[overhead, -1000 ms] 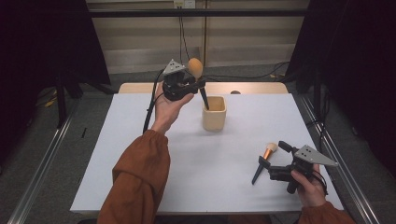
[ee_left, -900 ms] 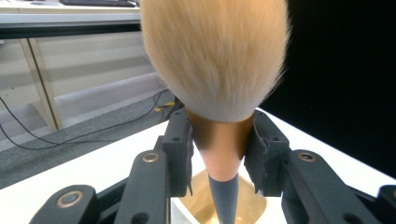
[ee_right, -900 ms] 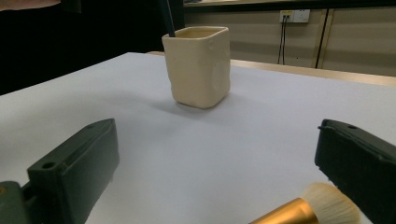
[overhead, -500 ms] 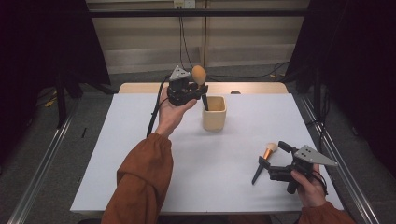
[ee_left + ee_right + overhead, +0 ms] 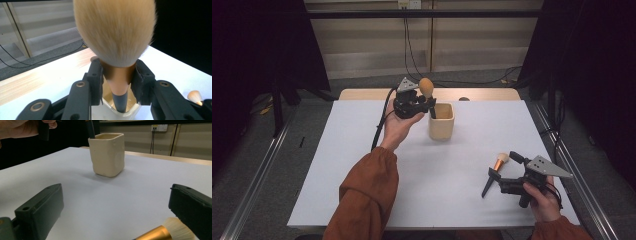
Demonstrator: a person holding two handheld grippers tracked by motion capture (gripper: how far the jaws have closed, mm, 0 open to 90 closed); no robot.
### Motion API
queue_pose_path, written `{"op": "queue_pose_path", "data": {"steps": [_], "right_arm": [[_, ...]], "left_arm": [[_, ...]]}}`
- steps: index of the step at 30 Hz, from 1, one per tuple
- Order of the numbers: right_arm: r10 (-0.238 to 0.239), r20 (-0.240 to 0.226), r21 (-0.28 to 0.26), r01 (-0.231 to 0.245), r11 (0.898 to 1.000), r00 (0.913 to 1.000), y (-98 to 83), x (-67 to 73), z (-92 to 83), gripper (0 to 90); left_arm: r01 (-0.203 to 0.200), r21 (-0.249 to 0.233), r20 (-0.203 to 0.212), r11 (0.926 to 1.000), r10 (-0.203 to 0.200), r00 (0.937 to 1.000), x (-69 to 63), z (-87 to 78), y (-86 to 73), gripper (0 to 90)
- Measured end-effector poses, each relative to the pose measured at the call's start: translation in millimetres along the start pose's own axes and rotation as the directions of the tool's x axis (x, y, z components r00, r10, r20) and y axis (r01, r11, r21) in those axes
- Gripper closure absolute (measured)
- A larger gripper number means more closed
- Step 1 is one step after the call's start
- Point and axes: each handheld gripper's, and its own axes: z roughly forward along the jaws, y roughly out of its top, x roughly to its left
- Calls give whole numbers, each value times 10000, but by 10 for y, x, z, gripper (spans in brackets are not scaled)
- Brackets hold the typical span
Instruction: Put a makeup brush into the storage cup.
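The left tool (image 5: 424,101) is clenched on a large powder brush (image 5: 115,37), its two black jaws pressing on the coppery collar just under the pale, fluffy bristles. In the left gripper view the brush stands upright with the bristles on top, and its dark handle (image 5: 121,102) reaches down into the mouth of a cream cup (image 5: 441,121). Whether the handle's end touches the bottom of the cup cannot be told from here, since the rim hides it. In the high view the cup stands on the white surface (image 5: 362,175), toward its far edge and near the middle, with the left hand (image 5: 398,127) just beside it on the left.

The right tool (image 5: 507,170) hovers low over the near right part of the surface, well apart from the cup. Its jaws are released and stand wide in the right gripper view, one at each lower corner. A smaller brush (image 5: 495,169) with a gold collar and short pale bristles lies between them on the surface; in the right gripper view its bristles (image 5: 178,227) sit close by one jaw, though no pad seems to press on it. The right hand (image 5: 542,199) grips the tool's body from below.
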Motion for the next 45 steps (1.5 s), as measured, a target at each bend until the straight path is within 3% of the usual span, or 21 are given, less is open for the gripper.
{"op": "queue_pose_path", "data": {"steps": [6,10,20,21,26,30,35,41,45], "right_arm": [[-2,0,-4,2,10000,10000,1,0,-1,0],[-8,-25,17,8,10000,10000,2,5,2,0],[-17,-40,9,17,10000,10000,0,1,7,0],[0,-43,16,0,10000,10000,0,1,8,0],[-50,-56,34,50,10000,10000,-1,4,12,0],[-70,-73,50,71,10000,9999,-2,1,13,0],[-40,-84,58,41,10000,10000,-2,3,13,0],[-37,-106,73,38,10000,9999,-3,4,15,0],[-48,-92,66,49,10000,9999,-2,4,16,0]], "left_arm": [[187,10,59,9998,-187,9998,14,18,-44,641],[62,108,65,9999,-63,10000,5,47,-71,640],[140,274,14,9995,-141,9999,5,88,-131,640],[324,257,-16,9991,-324,9995,6,95,-142,640],[168,412,-6,9990,-168,9999,-5,120,-173,639],[281,383,-4,9989,-281,9996,7,119,-202,631],[318,428,-11,9986,-318,9995,21,104,-243,552],[527,397,12,9978,-528,9986,52,69,-262,331],[425,277,-88,9987,-423,9991,54,40,-251,233]]}}
